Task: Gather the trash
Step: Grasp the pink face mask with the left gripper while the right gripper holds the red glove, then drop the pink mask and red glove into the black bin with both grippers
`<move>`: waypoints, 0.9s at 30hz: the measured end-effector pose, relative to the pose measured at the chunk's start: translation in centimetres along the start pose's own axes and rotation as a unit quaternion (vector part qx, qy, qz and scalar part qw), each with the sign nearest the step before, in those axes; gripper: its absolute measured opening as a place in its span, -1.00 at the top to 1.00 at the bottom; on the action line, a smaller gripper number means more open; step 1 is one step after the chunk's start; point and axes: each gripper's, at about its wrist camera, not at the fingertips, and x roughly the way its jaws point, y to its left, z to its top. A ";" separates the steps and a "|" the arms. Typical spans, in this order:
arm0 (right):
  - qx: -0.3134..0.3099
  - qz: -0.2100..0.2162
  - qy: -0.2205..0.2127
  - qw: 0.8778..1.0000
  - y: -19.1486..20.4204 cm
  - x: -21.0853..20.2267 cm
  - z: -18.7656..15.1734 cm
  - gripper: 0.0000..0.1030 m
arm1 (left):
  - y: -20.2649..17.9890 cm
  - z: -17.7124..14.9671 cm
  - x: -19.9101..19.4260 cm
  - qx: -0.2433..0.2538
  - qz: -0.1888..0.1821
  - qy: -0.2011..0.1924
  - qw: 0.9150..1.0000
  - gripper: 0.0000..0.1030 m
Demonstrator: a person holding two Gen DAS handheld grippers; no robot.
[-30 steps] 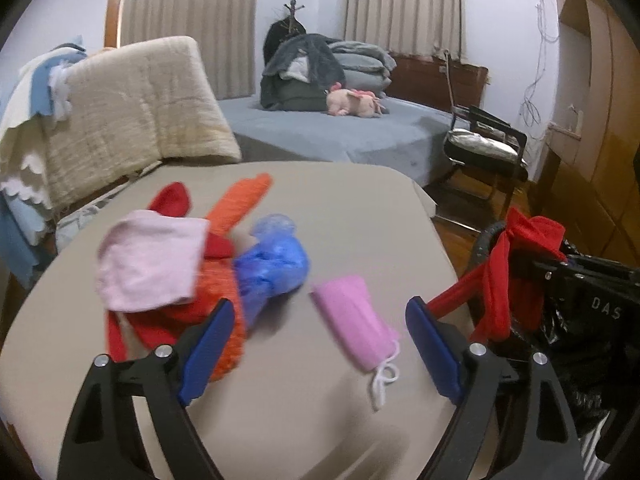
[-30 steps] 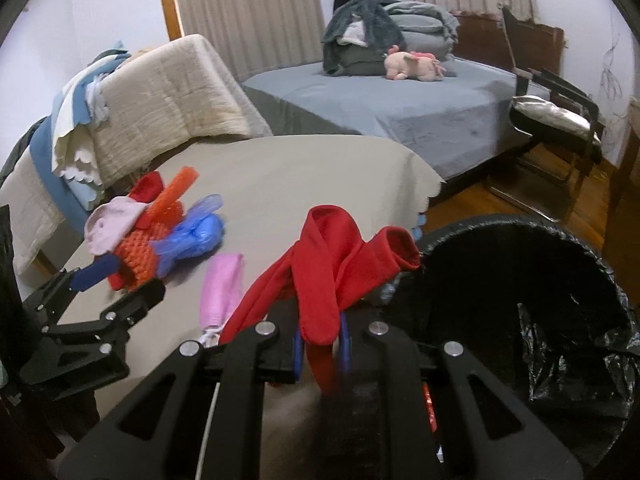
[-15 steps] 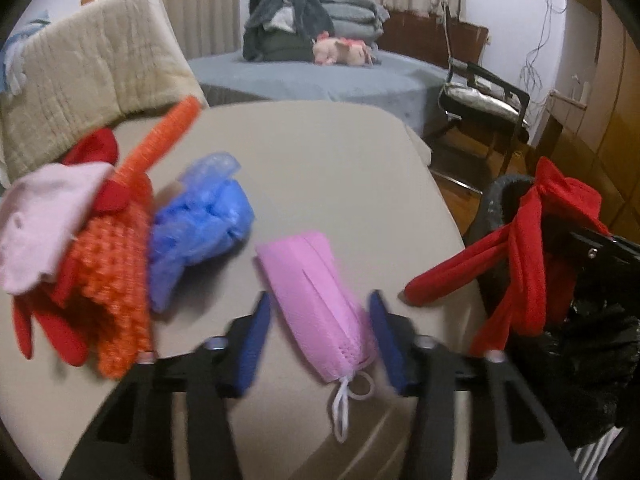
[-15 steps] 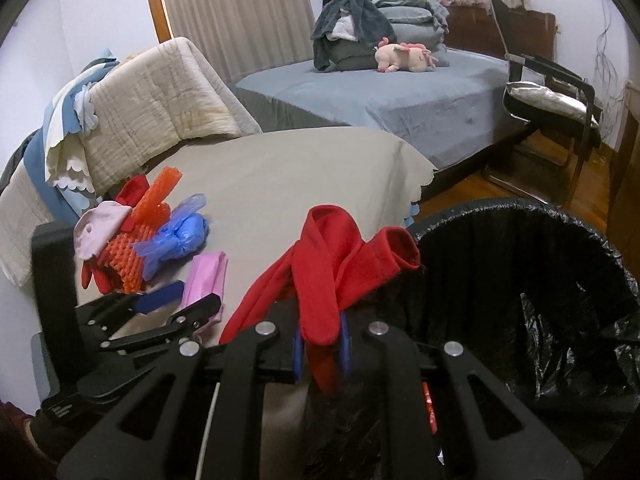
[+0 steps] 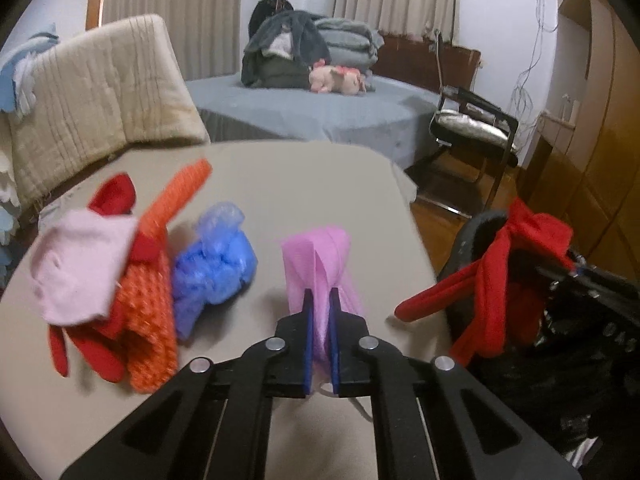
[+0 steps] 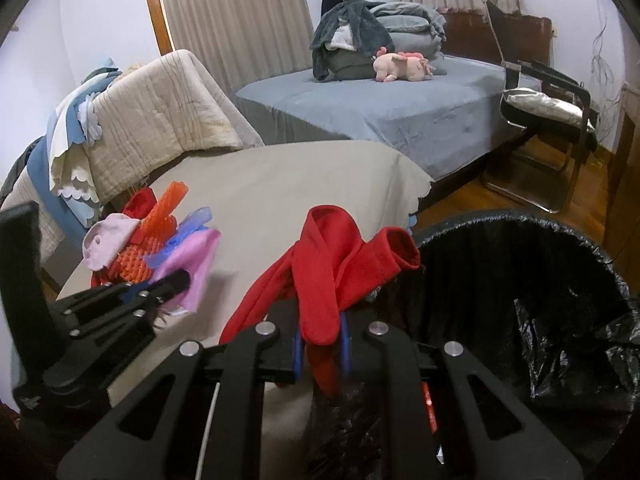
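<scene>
- Left wrist view: left gripper (image 5: 319, 312) clamped on the pink mask (image 5: 320, 264), lifted above the table (image 5: 304, 184); blue glove (image 5: 214, 268) and orange knit (image 5: 156, 280) lie left of it.
- Right wrist view: right gripper (image 6: 322, 344) pinches the red cloth (image 6: 324, 268) beside the bin's (image 6: 560, 280) near rim; only here is the bin's black-lined inside visible.

The left gripper (image 5: 319, 312), black with blue pads, is pinching a pink face mask (image 5: 320, 256); the right gripper (image 6: 321, 340), likewise black and blue, is gripping a red cloth (image 6: 320, 264); the trash bin (image 6: 540, 280) at the right is wearing a glossy black liner; the table (image 5: 288, 184) is showing plain beige; lying at its left are a pale pink cloth (image 5: 80, 268), an orange knobbly knit (image 5: 148, 320) and a crumpled translucent blue bag (image 5: 216, 268); the far bed (image 6: 380, 108) is showing grey-blue.
</scene>
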 end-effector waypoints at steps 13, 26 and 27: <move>-0.001 -0.023 -0.034 0.999 -0.8 -4.2 1.5 0.75 | -2.5 2.8 -4.0 0.011 -0.027 -0.044 0.999 0.87; 0.019 -0.088 -0.058 0.994 -6.0 -9.4 1.0 0.75 | -9.1 4.0 -4.9 0.049 -0.098 -0.056 0.992 0.87; 0.021 -0.093 -0.059 0.994 -6.5 -9.7 0.9 0.75 | -9.8 4.1 -4.7 0.053 -0.105 -0.056 0.991 0.87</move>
